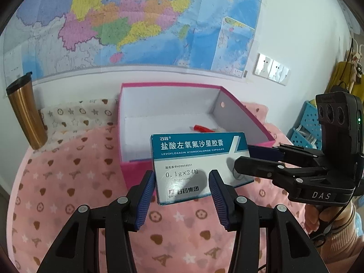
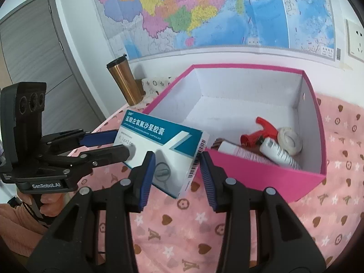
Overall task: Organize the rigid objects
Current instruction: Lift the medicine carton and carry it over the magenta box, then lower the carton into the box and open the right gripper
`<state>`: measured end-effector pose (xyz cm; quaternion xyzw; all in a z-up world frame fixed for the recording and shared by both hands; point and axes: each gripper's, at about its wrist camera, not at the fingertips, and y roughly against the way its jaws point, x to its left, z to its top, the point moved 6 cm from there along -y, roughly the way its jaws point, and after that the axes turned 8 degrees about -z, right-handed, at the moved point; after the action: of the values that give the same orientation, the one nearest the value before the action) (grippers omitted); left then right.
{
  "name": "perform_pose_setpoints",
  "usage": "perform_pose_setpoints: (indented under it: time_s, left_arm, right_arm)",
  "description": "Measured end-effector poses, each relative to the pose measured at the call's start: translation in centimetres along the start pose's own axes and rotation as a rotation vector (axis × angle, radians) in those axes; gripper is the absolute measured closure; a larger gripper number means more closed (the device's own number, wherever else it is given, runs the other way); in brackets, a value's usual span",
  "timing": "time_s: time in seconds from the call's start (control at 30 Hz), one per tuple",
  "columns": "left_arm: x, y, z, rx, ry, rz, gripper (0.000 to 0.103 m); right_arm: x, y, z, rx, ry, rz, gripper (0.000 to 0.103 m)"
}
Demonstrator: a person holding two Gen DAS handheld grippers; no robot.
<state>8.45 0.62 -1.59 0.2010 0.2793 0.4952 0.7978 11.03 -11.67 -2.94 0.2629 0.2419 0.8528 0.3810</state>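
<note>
A white and teal medicine box (image 1: 198,166) is held in the air in front of the pink box (image 1: 141,173). Both grippers are on it. My left gripper (image 1: 182,195) has its blue pads on the box's near end. My right gripper (image 2: 177,173) has its pads on the other end of the medicine box (image 2: 163,145). In the left wrist view the right gripper (image 1: 248,159) reaches in from the right. The pink box (image 2: 261,175) is open and holds a red spray head (image 2: 257,134), a white bottle (image 2: 277,152), a tube and a tape roll (image 2: 291,140).
A copper tumbler (image 1: 25,111) stands at the back left by the wall. A pink patterned blanket (image 1: 68,193) covers the surface. A blue perforated basket (image 1: 304,127) sits at the right. A map hangs on the wall behind.
</note>
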Motion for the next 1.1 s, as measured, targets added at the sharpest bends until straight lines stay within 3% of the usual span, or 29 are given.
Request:
perform_pose_setpoints:
  time_s: [0.5,1.1]
  left_arm:
    - [0.9,-1.2,2.5,-0.014,-0.003,0.022,0.054]
    - [2.7,-3.4,3.4,0.027,0.038,0.043,0.054]
  right_arm:
    - [-1.3,-1.1,2.3,-0.009,-0.028,0.004,0.059]
    - [-2.2,-3.4,3.5,0.021,-0.04,-0.01,0.059]
